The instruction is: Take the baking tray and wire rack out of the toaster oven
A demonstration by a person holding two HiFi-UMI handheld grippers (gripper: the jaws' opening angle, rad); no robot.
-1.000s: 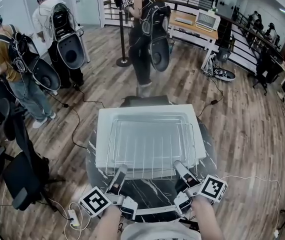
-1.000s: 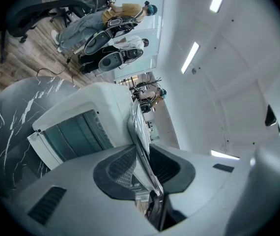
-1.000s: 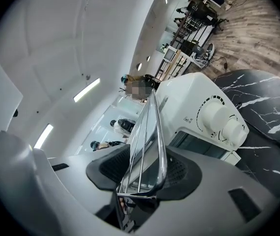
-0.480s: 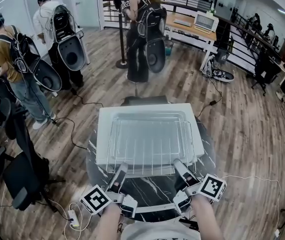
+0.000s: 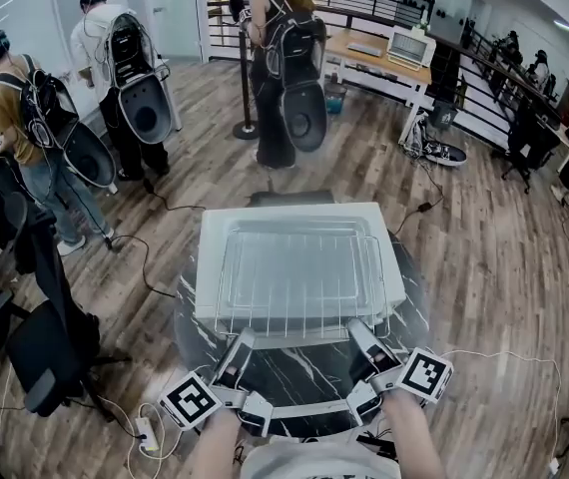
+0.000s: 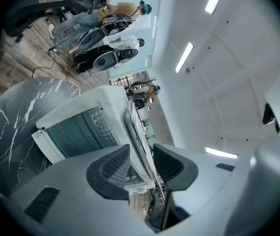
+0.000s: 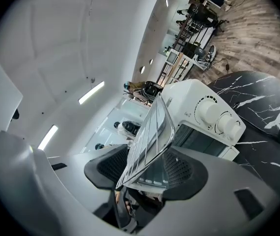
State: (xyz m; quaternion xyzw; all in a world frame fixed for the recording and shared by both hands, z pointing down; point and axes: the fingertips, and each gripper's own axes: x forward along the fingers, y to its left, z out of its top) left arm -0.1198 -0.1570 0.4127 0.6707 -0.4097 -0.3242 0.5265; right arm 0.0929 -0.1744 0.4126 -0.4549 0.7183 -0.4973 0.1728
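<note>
The white toaster oven (image 5: 210, 267) stands on a round black marble table (image 5: 294, 382). On its top lies the grey baking tray (image 5: 294, 267), with the wire rack (image 5: 379, 272) on top of it. The rack's near edge juts over the oven's front. My left gripper (image 5: 243, 339) and right gripper (image 5: 356, 329) sit at that edge, left and right. Both pairs of jaws are opening. In the left gripper view the wire rack (image 6: 136, 127) runs between the pads of the left gripper (image 6: 141, 163) without touching them. In the right gripper view the wire rack (image 7: 154, 127) passes loosely through the right gripper (image 7: 145, 168).
The oven's glass door (image 6: 76, 127) is shut, and its knobs (image 7: 218, 117) face me. Three people with backpacks (image 5: 289, 68) stand on the wood floor beyond the table. A black office chair (image 5: 45, 347) is at the left, and cables (image 5: 150, 267) trail across the floor.
Both grippers' jaws have widened off the rack's near edge. The tray and rack now rest on the oven top. The person at the back has stepped further away.
</note>
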